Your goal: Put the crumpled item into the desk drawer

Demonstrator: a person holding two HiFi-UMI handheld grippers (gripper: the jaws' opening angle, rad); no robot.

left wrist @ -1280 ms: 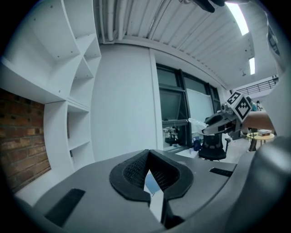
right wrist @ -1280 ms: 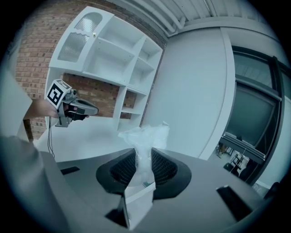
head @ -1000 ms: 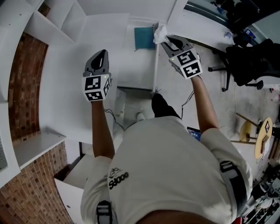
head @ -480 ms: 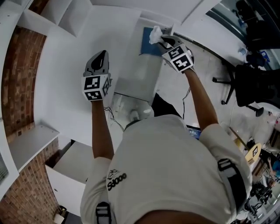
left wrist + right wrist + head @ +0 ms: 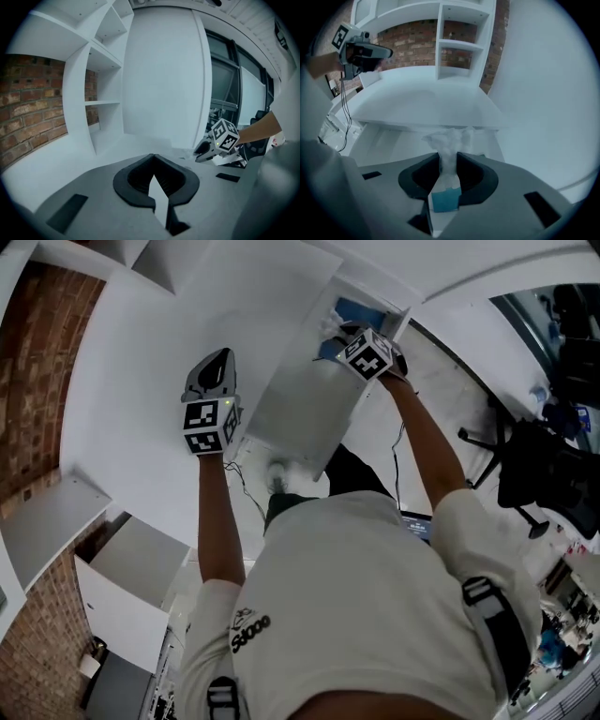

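Crumpled tissue (image 5: 329,326), white and bunched, is pinched between the tips of the right gripper (image 5: 336,333) at about 12 o'clock in the head view, just over the far end of an open drawer (image 5: 300,399) in a white desk (image 5: 141,381). In the right gripper view the tissue (image 5: 449,140) rises out of the gripper (image 5: 449,155), whose dark jaws are clamped on its lower part while the loose top fans out above them. A flat blue sheet (image 5: 444,200) shows in the gap below the jaws, lying on the drawer floor; in the head view the same blue sheet (image 5: 361,312) sits at 1 o'clock, just beyond the tissue. The left gripper (image 5: 218,354) hangs over the desk top at about 10 o'clock, well apart from the drawer's contents. In the left gripper view its jaws (image 5: 152,157) meet at the tips with nothing between them, and the right gripper (image 5: 210,152) shows at 3 o'clock. Each gripper carries a cube of black-and-white square markers, without words. The person's pale shirt (image 5: 375,596) fills the lower half of the head view; its dark lettering (image 5: 251,626) at 7 o'clock is upside down and too skewed to read. A brick wall (image 5: 28,381) stands at 9 o'clock, and a black office chair (image 5: 539,470) at 3 o'clock.
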